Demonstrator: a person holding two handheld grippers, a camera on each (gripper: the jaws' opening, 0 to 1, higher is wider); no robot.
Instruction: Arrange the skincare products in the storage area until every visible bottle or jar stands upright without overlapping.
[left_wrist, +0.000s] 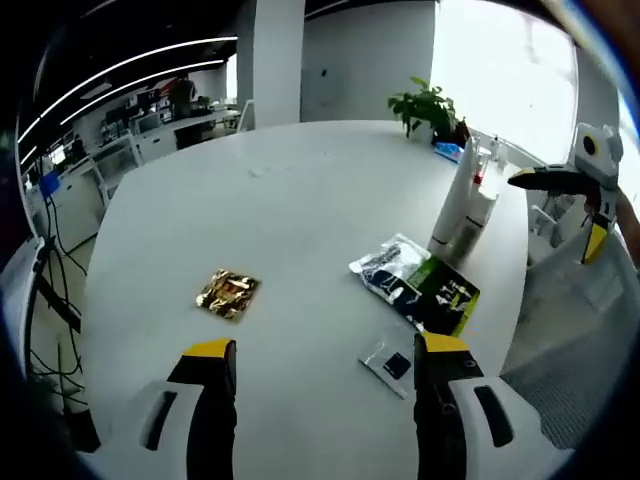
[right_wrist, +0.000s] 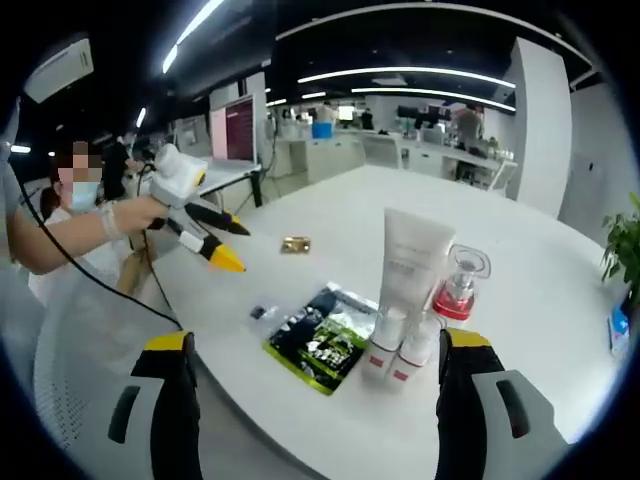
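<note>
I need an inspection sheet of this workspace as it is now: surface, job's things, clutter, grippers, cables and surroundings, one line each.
Surface: white round table, mostly bare.
Job's things: tall white tube, two small white bottles and a red-based pump bottle, all upright, standing close together.
Clutter: gold sachet; green-and-black packet lying over a clear pouch; small clear sachet.
Grippers: left hand-held gripper open, holding nothing; right hand-held gripper open, holding nothing.
Cables: black cable trailing from the person's side.
Surroundings: potted plant, office desks, white pillar.
</note>
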